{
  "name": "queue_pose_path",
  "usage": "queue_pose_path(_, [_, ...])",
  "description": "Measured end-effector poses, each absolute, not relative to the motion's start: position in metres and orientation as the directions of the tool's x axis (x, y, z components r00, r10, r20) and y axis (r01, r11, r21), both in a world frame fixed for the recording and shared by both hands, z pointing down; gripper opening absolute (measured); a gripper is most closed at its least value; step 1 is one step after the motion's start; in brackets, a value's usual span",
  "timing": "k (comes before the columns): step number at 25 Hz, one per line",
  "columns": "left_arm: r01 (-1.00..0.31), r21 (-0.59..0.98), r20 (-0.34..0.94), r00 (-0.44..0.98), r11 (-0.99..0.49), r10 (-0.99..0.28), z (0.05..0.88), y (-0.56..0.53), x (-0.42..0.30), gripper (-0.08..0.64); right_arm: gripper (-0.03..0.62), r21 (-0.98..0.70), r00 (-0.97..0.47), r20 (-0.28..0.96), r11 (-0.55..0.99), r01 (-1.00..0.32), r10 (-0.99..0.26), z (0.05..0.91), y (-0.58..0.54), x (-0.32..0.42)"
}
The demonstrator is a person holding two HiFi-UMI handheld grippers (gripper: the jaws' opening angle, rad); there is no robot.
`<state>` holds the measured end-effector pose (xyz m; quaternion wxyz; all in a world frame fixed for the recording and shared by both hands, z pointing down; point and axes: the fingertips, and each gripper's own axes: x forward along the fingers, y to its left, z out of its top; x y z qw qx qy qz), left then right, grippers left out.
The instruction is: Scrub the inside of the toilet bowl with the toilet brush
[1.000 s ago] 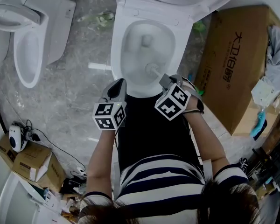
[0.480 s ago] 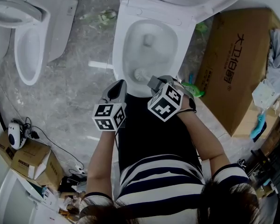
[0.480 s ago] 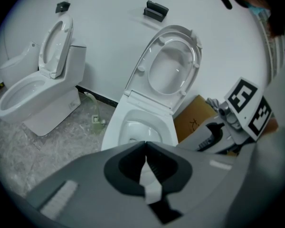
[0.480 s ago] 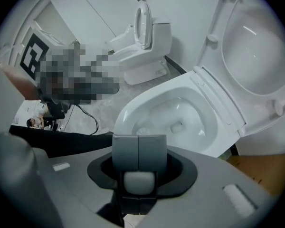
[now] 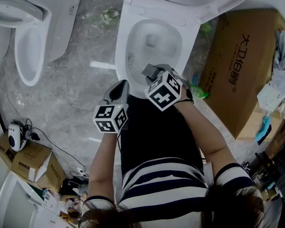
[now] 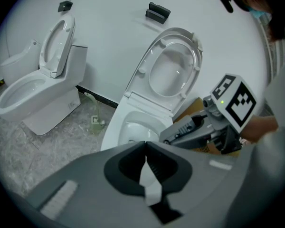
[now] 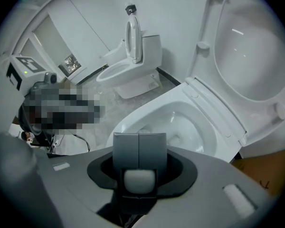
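Observation:
The white toilet (image 5: pixel 133 18) stands with lid and seat raised, its bowl (image 5: pixel 154 44) open below me. My right gripper (image 5: pixel 148 71) hangs over the bowl's near rim. It is shut on the white handle of the toilet brush (image 7: pixel 140 179), which runs down between the fingers. The brush head is hidden under the gripper in the head view. In the right gripper view the bowl (image 7: pixel 180 122) lies just beyond the right gripper (image 7: pixel 139 137). My left gripper (image 5: pixel 119 85) sits left of the bowl's front edge, shut and holding nothing. The left gripper view shows the left gripper (image 6: pixel 146 145) and the right gripper (image 6: pixel 187 133).
A second toilet (image 5: pixel 28 51) stands to the left on the marbled floor. A large cardboard box (image 5: pixel 237 65) lies against the toilet's right side. Small boxes and cables (image 5: pixel 31 160) clutter the lower left. Green litter (image 5: pixel 103 17) lies beside the toilet's base.
My right gripper has swept left along the bowl's near rim with the brush. The brush head, visible before, is now out of sight. The left gripper has stayed put.

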<state>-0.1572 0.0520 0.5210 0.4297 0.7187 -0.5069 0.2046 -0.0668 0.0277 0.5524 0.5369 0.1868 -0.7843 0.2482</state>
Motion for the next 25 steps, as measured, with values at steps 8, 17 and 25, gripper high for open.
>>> queue_pose_path(8, [-0.902,0.415,0.728,0.409,-0.121,-0.551,0.521,0.051,-0.156,0.000,0.170,-0.152,-0.369,0.919,0.742,-0.653,-0.136,0.559,-0.026,-0.060])
queue_pose_path(17, [-0.904,0.404,0.723,0.409,-0.139,-0.557,0.516,0.043,-0.156,0.000,0.170,-0.068,-0.342,0.891,0.658,-0.750,-0.298,0.552,-0.071,-0.039])
queue_pose_path(25, [-0.904,0.400,0.711,0.408,-0.149,-0.573,0.508,0.031,-0.153,0.000,0.170,-0.016,-0.274,0.885,0.564,-0.826,-0.377,0.554,-0.078,-0.007])
